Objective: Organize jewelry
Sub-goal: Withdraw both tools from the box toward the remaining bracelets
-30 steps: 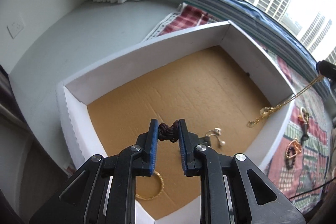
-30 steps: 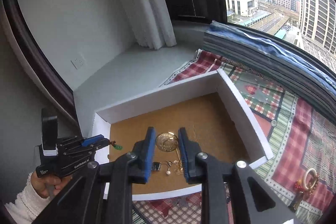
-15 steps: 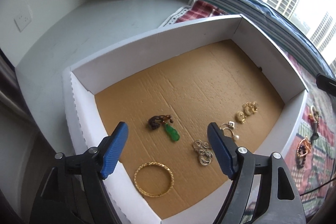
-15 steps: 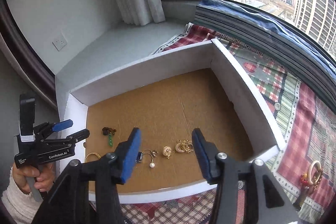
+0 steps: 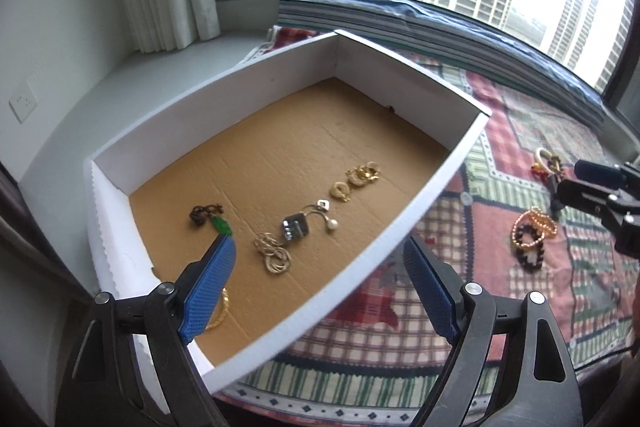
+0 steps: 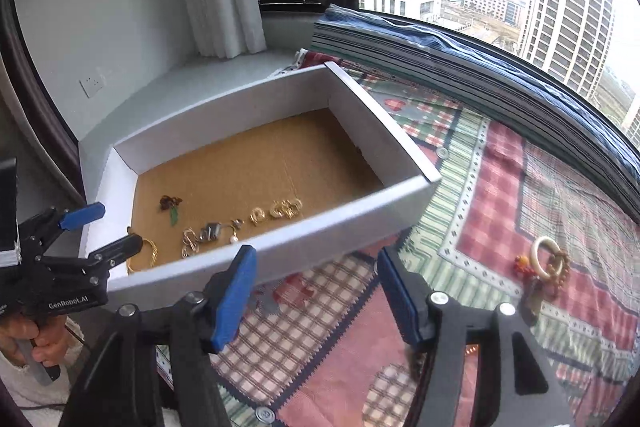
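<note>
Only the left wrist view shows the beaded bracelets [image 5: 532,237].

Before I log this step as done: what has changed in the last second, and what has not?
The left gripper let go of the green pendant, the right gripper the gold chain; both now lie in the box. Both sets of jaws have just been opening, with nothing between them, and both grippers drew back toward the patterned cloth. The bangle, the earrings and the pieces still on the cloth stayed put.
</note>
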Tool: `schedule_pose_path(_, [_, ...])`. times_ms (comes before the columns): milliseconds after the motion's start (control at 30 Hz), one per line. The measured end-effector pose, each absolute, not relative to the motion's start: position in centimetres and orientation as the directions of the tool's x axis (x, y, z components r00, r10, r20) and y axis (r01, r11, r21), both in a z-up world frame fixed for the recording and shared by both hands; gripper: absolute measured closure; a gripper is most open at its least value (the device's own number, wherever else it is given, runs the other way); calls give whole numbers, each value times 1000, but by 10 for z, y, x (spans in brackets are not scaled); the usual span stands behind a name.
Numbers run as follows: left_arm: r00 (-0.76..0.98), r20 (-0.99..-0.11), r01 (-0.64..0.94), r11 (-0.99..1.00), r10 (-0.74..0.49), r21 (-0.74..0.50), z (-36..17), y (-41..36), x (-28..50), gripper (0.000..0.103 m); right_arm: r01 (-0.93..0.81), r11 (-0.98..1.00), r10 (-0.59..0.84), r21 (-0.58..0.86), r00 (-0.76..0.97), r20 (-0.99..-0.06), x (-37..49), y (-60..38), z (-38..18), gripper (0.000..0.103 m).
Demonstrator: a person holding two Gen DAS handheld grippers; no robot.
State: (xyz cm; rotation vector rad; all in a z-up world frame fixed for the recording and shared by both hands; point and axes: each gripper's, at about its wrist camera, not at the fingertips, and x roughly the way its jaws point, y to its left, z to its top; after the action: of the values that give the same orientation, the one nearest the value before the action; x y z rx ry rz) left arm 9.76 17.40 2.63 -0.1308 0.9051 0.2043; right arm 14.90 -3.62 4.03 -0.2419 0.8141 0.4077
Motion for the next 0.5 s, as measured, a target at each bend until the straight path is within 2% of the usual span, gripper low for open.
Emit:
schedule_pose_path(133, [609,-786,-193,981,104,-20,28,147,94,16,-390,918,206,-77,633,-747,125,-70,30,39])
schedule_pose_path(500, [603,-793,-117,993,87,19,21,94,79,13,-235,972,155,-9,670,-726,66,-148,-4,39])
